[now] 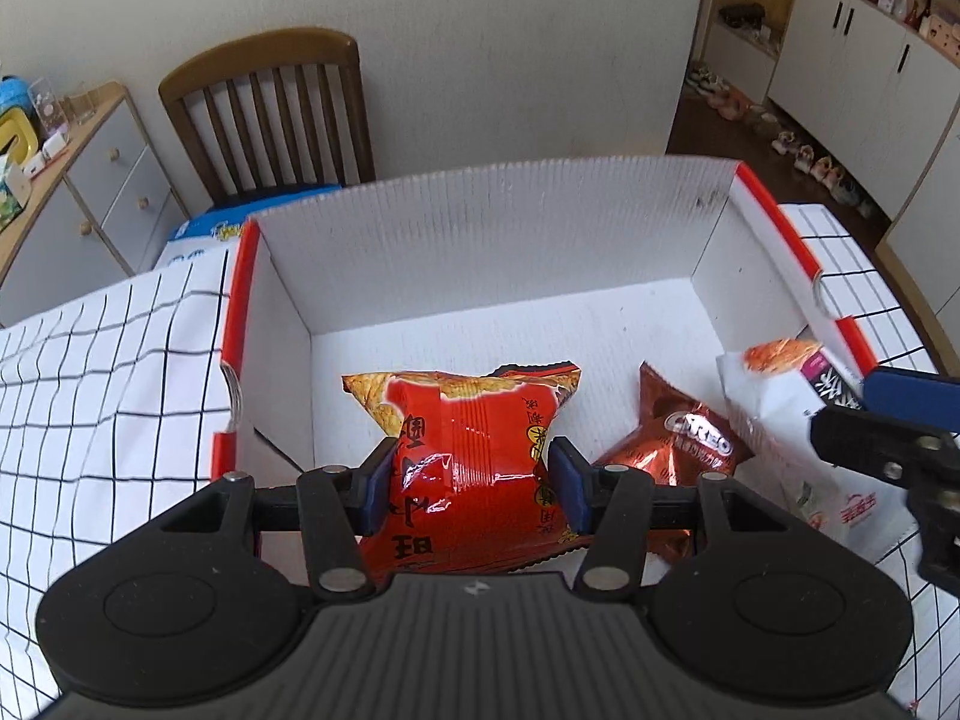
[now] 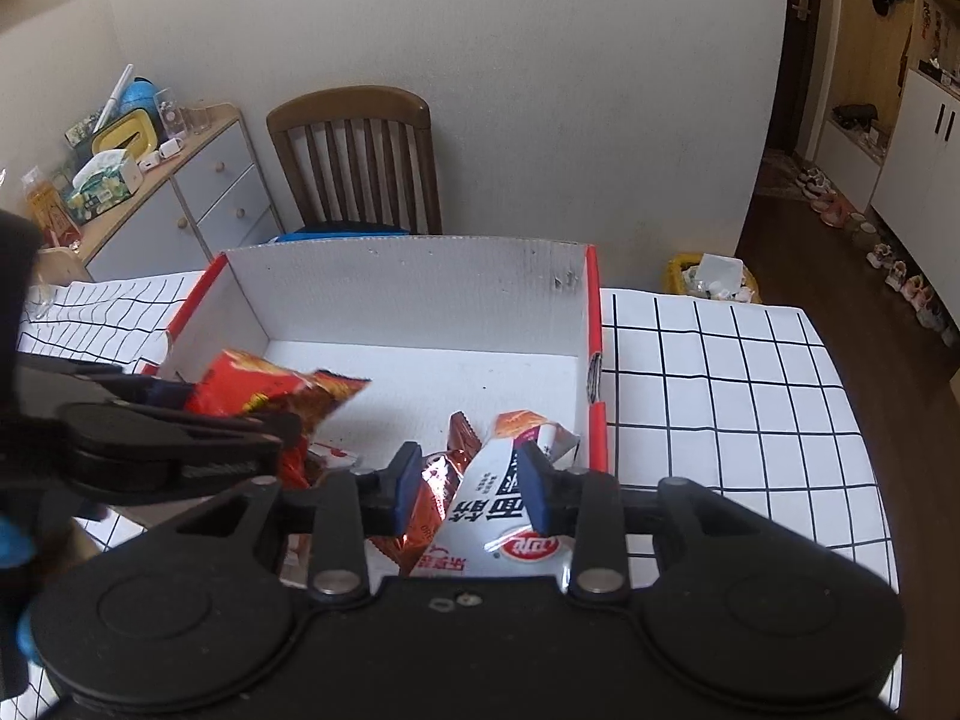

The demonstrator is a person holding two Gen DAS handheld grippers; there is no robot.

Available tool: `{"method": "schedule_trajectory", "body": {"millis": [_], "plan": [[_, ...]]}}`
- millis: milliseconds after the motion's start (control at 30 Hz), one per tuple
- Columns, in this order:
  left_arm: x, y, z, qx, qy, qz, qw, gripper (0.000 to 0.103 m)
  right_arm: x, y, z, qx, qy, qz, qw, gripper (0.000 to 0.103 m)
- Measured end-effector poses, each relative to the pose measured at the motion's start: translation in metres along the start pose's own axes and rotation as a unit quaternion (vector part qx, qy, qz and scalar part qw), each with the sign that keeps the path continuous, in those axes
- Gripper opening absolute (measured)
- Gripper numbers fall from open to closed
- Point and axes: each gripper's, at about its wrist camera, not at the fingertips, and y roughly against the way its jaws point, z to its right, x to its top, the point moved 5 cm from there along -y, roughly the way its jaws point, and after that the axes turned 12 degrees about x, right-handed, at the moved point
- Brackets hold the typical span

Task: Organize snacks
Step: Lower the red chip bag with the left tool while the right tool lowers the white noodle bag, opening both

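A white cardboard box (image 1: 480, 228) with red outer sides stands open on the table. My left gripper (image 1: 474, 486) is shut on a red snack bag (image 1: 468, 414) and holds it low inside the box at the near left. A brown Oreo packet (image 1: 678, 438) lies on the box floor to its right. In the near right corner, my right gripper (image 2: 471, 489) is shut on a white snack bag (image 2: 498, 510), which tilts upright. Its right pad presses the bag, and the brown packet (image 2: 435, 486) shows beside the left pad. The red bag (image 2: 258, 384) and left gripper appear at the left.
A checked tablecloth (image 2: 720, 390) covers the table around the box. Behind the box are a wooden chair (image 1: 270, 108), a blue-and-white pack (image 1: 204, 234) and a cluttered drawer cabinet (image 1: 90, 180). A yellow bin (image 2: 708, 279) and shoes sit on the floor at right.
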Motion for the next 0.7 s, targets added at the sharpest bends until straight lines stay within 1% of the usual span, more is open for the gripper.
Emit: {"method": "schedule_trajectory", "body": {"millis": [167, 233, 267, 467, 633, 700], "plan": [[-0.002, -0.001, -0.002, 0.003, 0.002, -0.003, 1.0000, 0.054, 0.000, 0.004, 0.001, 0.012, -0.003, 0.000, 1.000, 0.038], [-0.002, 0.002, -0.003, 0.009, 0.000, 0.001, 1.0000, 0.058, 0.000, 0.005, 0.000, 0.012, -0.003, 0.001, 1.000, 0.042], [-0.002, 0.003, -0.003, 0.011, -0.001, 0.003, 0.9999, 0.063, 0.000, 0.005, -0.001, 0.013, -0.002, 0.001, 1.000, 0.044], [-0.004, 0.021, -0.009, 0.000, 0.007, 0.011, 0.9999, 0.063, -0.001, 0.009, -0.007, 0.011, -0.005, 0.005, 1.000, 0.048], [-0.011, 0.040, -0.016, -0.009, 0.014, 0.019, 0.9997, 0.063, -0.002, 0.020, -0.012, 0.009, -0.006, 0.011, 1.000, 0.054], [-0.015, 0.048, -0.018, -0.009, 0.014, 0.023, 0.9996, 0.063, -0.004, 0.026, -0.016, 0.010, -0.006, 0.013, 1.000, 0.054]]}}
